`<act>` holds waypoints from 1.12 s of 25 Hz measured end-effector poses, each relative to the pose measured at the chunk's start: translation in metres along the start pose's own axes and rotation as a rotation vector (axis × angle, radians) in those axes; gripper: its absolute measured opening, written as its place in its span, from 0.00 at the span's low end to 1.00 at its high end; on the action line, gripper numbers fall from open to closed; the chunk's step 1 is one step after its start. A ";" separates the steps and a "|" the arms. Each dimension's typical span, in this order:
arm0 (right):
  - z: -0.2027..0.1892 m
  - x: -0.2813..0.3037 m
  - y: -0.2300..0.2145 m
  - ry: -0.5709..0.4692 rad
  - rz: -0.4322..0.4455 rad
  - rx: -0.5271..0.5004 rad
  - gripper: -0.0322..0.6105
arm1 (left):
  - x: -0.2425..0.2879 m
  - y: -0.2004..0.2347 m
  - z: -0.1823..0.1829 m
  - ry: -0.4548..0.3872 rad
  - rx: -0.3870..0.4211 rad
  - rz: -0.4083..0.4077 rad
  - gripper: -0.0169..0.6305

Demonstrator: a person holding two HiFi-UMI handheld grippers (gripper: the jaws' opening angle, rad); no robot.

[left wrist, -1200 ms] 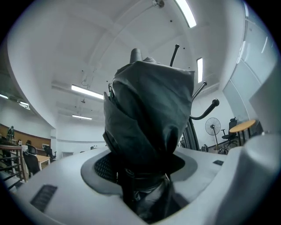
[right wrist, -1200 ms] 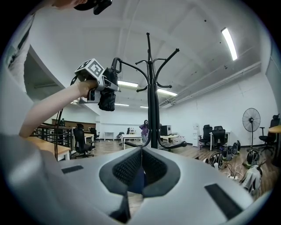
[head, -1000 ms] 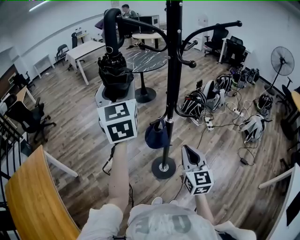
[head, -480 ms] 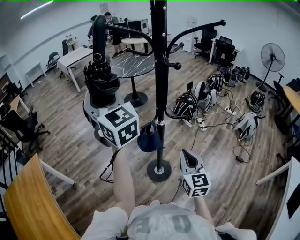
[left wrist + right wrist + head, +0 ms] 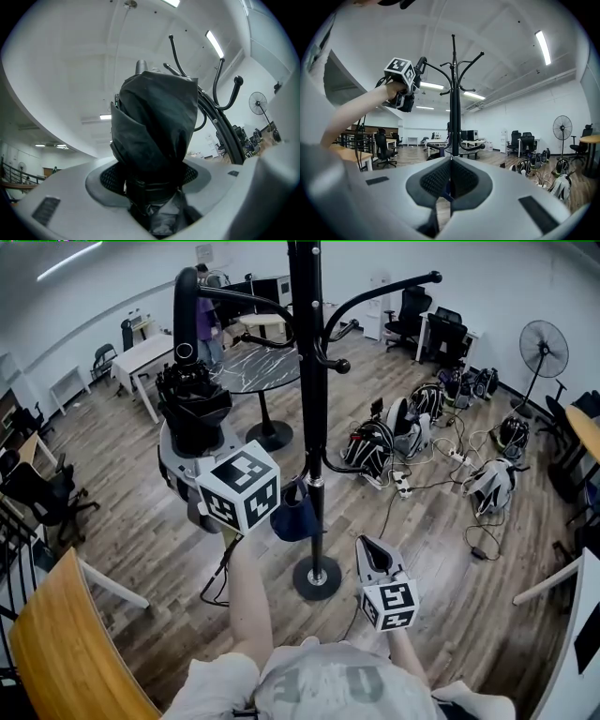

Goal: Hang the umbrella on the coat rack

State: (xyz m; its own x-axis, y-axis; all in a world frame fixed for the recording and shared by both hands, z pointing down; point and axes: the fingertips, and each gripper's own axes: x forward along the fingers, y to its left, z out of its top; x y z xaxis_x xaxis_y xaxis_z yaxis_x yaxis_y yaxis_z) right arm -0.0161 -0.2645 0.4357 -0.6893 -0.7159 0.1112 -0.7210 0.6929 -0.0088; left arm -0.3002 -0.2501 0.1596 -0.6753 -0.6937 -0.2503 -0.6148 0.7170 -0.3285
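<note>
In the head view my left gripper [image 5: 192, 448] is raised to the left of the coat rack and shut on a folded black umbrella [image 5: 194, 401]. The umbrella's curved handle [image 5: 181, 298] points up, close to one of the rack's upper arms [image 5: 255, 304]; I cannot tell if they touch. The black coat rack pole [image 5: 310, 381] stands on a round base [image 5: 316, 577]. In the left gripper view the umbrella fabric [image 5: 154, 126] fills the jaws of the left gripper [image 5: 154, 190]. Right of the base, my right gripper [image 5: 368, 547] is held low; it is shut and empty [image 5: 450, 180], and it faces the pole [image 5: 453, 98].
A dark blue bag [image 5: 294, 516] hangs low on the rack. Behind it stands a round marble table [image 5: 265, 367]. Helmets and cables [image 5: 412, 432] lie on the floor at right, near a fan [image 5: 545, 345]. A curved wooden desk [image 5: 61, 643] is at lower left.
The rack and the umbrella now sit further left in the head view. My left gripper has twisted a little and still holds the umbrella. The right gripper has hardly moved.
</note>
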 end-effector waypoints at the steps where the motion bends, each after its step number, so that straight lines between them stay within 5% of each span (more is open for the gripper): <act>1: -0.001 0.000 -0.002 0.005 -0.001 -0.001 0.10 | -0.001 0.000 0.002 -0.007 0.021 0.011 0.48; 4: -0.003 0.001 -0.004 0.008 0.001 0.003 0.10 | -0.005 -0.008 0.009 -0.022 0.090 0.012 0.48; 8: 0.001 0.002 -0.005 -0.003 0.013 0.005 0.10 | -0.003 -0.030 0.000 0.003 -0.006 -0.081 0.48; 28: -0.015 0.010 -0.029 0.024 -0.022 0.040 0.10 | 0.015 -0.089 -0.029 0.054 -0.003 -0.196 0.48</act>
State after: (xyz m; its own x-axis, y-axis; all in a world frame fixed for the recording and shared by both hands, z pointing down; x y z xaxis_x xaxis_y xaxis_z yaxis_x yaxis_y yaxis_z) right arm -0.0004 -0.2904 0.4522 -0.6714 -0.7286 0.1355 -0.7388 0.6723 -0.0457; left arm -0.2674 -0.3221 0.2118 -0.5637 -0.8152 -0.1329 -0.7375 0.5692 -0.3635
